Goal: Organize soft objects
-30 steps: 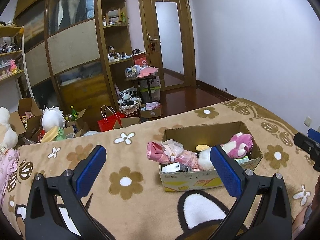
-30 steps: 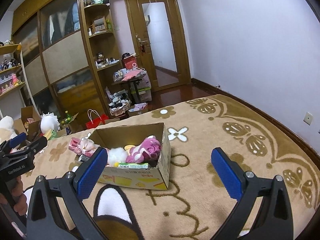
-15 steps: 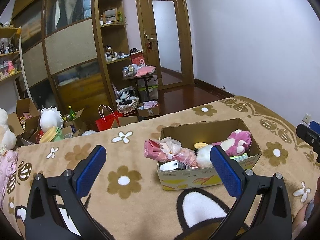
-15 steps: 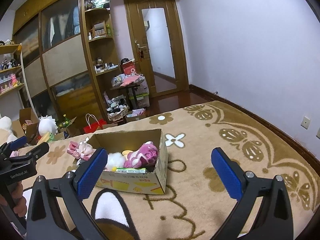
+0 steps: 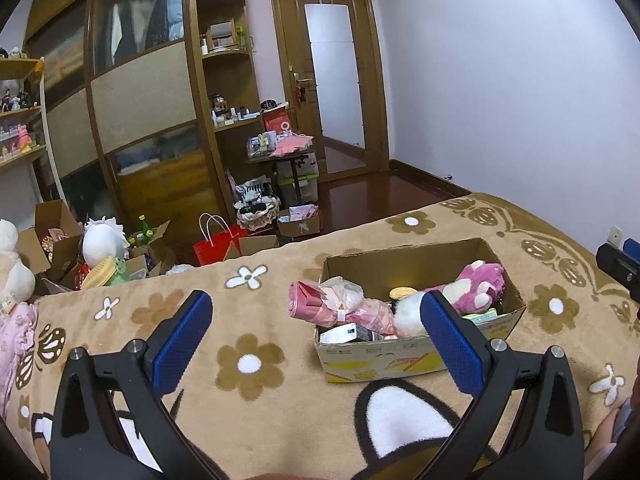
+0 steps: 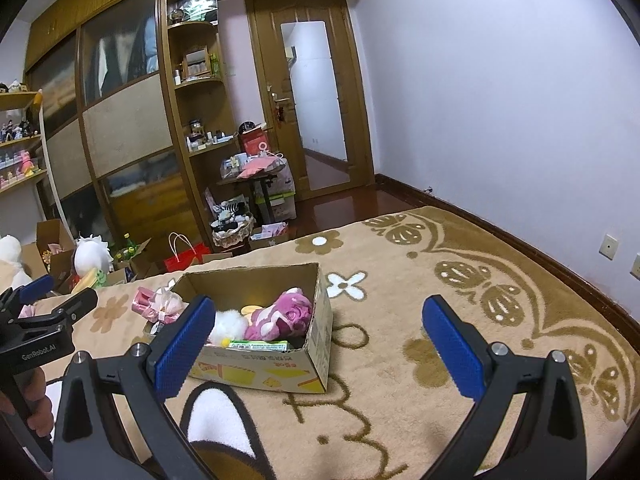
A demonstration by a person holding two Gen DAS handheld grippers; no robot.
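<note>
A cardboard box (image 5: 416, 350) (image 6: 316, 340) stands on the tan flower-patterned blanket (image 5: 248, 320). In it lie a pink plush toy (image 5: 476, 286) (image 6: 286, 316), a white plush (image 5: 408, 314) (image 6: 228, 326) and a pink wrapped bundle (image 5: 340, 306) (image 6: 158, 304) that hangs over the left rim. My left gripper (image 5: 316, 336) is open and empty, held above the blanket in front of the box. My right gripper (image 6: 316, 344) is open and empty, to the right of the box. Each gripper shows at the edge of the other's view.
A pink soft thing (image 5: 16, 340) lies at the blanket's left edge. Beyond the bed are open cartons with plush toys (image 5: 100, 244), a red bag (image 5: 216, 244), a basket (image 5: 256, 210), a cluttered small table (image 5: 280, 152), wardrobes and a door (image 5: 336, 92).
Both grippers have drawn back and risen a little, so the box looks smaller and farther. Both stay open and empty. The box contents have not moved.
</note>
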